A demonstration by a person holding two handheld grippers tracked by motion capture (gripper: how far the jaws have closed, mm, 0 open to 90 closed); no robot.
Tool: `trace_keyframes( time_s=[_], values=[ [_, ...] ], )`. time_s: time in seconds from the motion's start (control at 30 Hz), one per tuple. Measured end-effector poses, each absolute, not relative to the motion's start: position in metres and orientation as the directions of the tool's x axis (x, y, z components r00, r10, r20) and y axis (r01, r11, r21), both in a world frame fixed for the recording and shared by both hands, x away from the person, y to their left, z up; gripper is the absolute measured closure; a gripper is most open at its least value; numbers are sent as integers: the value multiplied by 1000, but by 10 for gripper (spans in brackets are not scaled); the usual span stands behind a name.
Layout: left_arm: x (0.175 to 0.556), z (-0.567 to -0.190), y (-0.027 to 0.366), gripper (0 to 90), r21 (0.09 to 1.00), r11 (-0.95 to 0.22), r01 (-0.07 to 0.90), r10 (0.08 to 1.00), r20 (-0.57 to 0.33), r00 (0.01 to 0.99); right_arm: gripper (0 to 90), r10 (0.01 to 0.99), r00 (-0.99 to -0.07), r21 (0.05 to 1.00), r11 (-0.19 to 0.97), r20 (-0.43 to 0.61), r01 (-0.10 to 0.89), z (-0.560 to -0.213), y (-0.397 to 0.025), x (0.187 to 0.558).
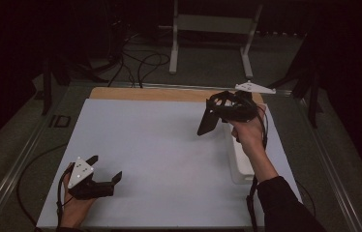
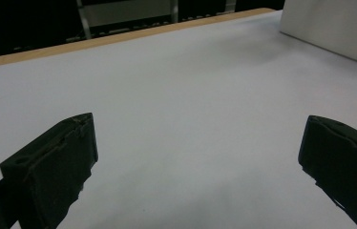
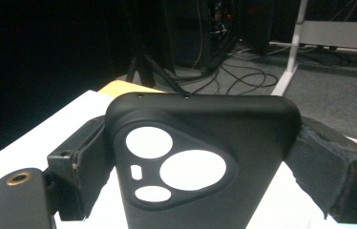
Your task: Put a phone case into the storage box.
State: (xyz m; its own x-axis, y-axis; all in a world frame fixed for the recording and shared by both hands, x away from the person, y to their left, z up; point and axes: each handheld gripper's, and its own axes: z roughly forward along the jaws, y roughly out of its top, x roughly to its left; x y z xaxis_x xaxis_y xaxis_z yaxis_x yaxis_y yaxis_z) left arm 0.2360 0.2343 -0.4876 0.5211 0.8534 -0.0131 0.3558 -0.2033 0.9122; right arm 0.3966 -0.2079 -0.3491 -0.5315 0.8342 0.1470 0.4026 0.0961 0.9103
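- Phone case [image 3: 200,162], black with round and oval camera cut-outs, sits clamped between the jaws of my right tool [image 3: 200,167]; in the right gripper view each padded jaw presses one long edge of it.
- From the high view I see the right tool [image 1: 208,120] raised over the far right part of the surface [image 1: 159,145], with the phone case [image 1: 206,121] hanging down and to the left from it, tilted and clear of the white sheet.
- My right hand [image 1: 248,135] grips that tool from the near side, and the dark sleeve [image 1: 285,203] comes in from the near right corner.
- Just right of and below that hand lies a white box [image 1: 241,166], resting on the right edge of the surface.
- My left tool [image 1: 105,169] is at the near left, low over the surface, jaws spread wide with nothing between them.
- In the left gripper view the two black jaws stand well apart over bare white sheet, and the wall of the white box [image 2: 334,28] shows at the far right.
- My left hand [image 1: 75,205] holds that tool from the near edge; its grey plate [image 1: 80,171] faces up.
- A wooden strip [image 1: 145,93] runs along the far edge of the surface.
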Motion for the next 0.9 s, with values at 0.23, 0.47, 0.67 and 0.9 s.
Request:
trace_keyframes(
  time_s=[0.23, 0.47, 0.67, 0.9],
  values=[
    [236, -488, 235, 1, 912, -202, 356, 853, -15, 521, 136, 851, -503, 914, 78, 147, 399, -345, -215, 403],
    [236, -487, 236, 1, 915, -188, 357, 856, -26, 517, 136, 871, -461, 915, 37, 168, 401, -344, -225, 411],
    [236, -487, 237, 1, 915, -189, 358, 857, -25, 515, 136, 883, -435, 918, 11, 177, 396, -343, -233, 414],
    [235, -488, 236, 1, 914, -188, 359, 858, -25, 513, 135, 905, -390, 924, -10, 170, 381, -335, -244, 415]
  ],
)
